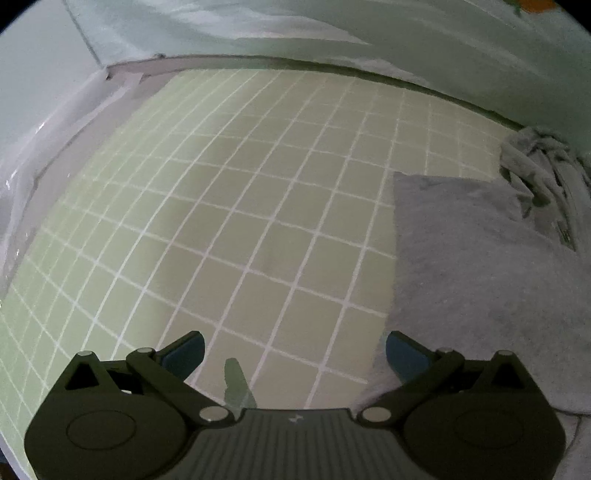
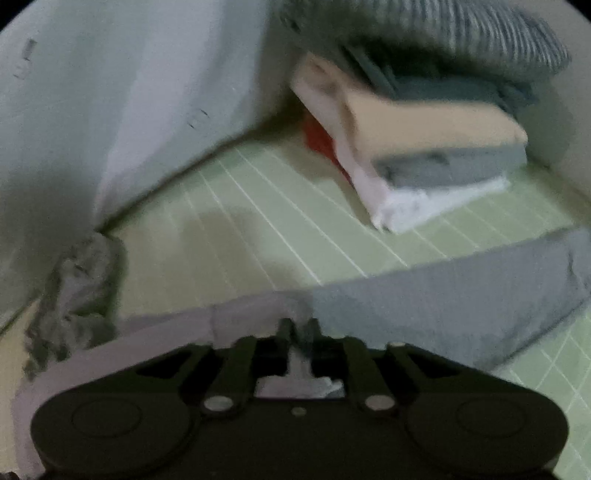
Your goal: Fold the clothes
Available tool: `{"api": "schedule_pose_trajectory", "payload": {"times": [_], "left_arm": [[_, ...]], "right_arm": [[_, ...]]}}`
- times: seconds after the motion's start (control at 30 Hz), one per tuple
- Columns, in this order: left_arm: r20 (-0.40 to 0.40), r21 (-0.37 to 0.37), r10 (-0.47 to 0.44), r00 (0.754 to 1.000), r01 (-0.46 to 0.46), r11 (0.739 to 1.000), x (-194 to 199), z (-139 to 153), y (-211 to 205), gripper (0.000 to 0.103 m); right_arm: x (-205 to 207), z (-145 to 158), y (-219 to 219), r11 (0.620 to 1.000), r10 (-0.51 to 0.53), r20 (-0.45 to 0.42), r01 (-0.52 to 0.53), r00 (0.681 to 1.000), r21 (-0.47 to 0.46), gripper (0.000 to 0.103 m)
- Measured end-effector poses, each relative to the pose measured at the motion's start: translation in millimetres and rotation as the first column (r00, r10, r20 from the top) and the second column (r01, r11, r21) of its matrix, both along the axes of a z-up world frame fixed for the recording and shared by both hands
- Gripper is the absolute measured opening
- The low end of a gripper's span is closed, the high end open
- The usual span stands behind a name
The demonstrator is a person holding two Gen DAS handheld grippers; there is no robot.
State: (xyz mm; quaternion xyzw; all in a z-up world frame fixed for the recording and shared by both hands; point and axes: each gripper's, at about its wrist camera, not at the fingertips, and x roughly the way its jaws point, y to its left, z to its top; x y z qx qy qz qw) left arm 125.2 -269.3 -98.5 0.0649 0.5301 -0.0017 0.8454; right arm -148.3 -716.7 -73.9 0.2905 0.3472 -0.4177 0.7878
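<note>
Left tongs [image 1: 295,354] spread wide w/ nothing between the blue pads [image 1: 186,354]; they hang over the green grid mat [image 1: 240,221] that covers the tabletop; the right-hand pad sits just over the edge of the grey garment [image 1: 480,266], whether touching, can't tell.

Grey garment lies flat on the mat at the right of the left wrist view, straight edge toward the mat's bare middle; a crumpled grey bunch [image 1: 532,170] at its far end, close to the pale wall [image 1: 258,26]. A small pale scrap [image 1: 236,384] shows just ahead of the left tongs' body.

Right wrist view is blurred; right tongs [image 2: 298,328] w/ fingers close together, a narrow gap only, a fold of the grey cloth [image 2: 443,306] sitting in that gap; pads look to be gripping it but blur makes it unsure. Cloth stretches across the mat [image 2: 258,229] to both sides of the tongs, paler on the left part, crumpled lump at far left.

Behind, a stack of folded clothes [image 2: 424,147] on the mat near the corner; striped piece on top, then teal, tan, grey, white; sth red behind it.
</note>
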Motion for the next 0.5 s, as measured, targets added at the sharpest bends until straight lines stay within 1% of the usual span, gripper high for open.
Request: {"api": "schedule_pose_trajectory", "payload": {"times": [0.03,0.07,0.13,0.2,0.3,0.43,0.47,0.5], "left_arm": [[-0.002,0.008,-0.009,1.0,0.009,1.0,0.2,-0.6,-2.1,0.103],[-0.004,0.016,-0.019,1.0,0.019,1.0,0.0,-1.8,-4.6,0.103],[-0.01,0.029,-0.034,0.999,0.034,0.999,0.1,-5.0,-8.6,0.103],[-0.021,0.038,-0.042,0.999,0.043,0.998,1.7,-8.5,-11.7,0.103],[-0.033,0.04,-0.052,0.998,0.054,0.998,4.3,-11.9,-14.3,0.103],[-0.032,0.045,-0.064,0.997,0.065,0.997,3.0,-12.2,-15.0,0.103],[-0.031,0.043,-0.063,0.998,0.064,0.997,2.8,-12.4,-14.9,0.103],[-0.031,0.04,-0.061,0.998,0.062,0.997,2.7,-12.6,-14.3,0.103]], "right_arm": [[0.1,-6.2,-0.4,1.0,-0.011,-0.022,0.011,1.0,-0.002,0.047],[-0.5,-11.8,-1.0,1.0,-0.02,-0.025,0.02,1.0,0.007,0.057],[-4.5,-21.7,-3.2,0.998,-0.035,-0.004,0.036,0.999,0.049,0.059],[-7.4,-31.4,-4.1,0.994,-0.04,0.023,0.038,0.999,0.098,0.073],[-7.6,-40.4,1.3,0.993,-0.03,0.01,0.029,0.999,0.112,0.078],[-3.1,-43.0,10.0,0.998,0.001,-0.034,0.001,0.999,0.059,0.078],[-1.8,-42.6,11.4,0.999,0.014,-0.036,-0.012,0.999,0.049,0.07],[-0.8,-42.3,12.6,0.999,0.029,-0.034,-0.028,0.999,0.041,0.051]]}}
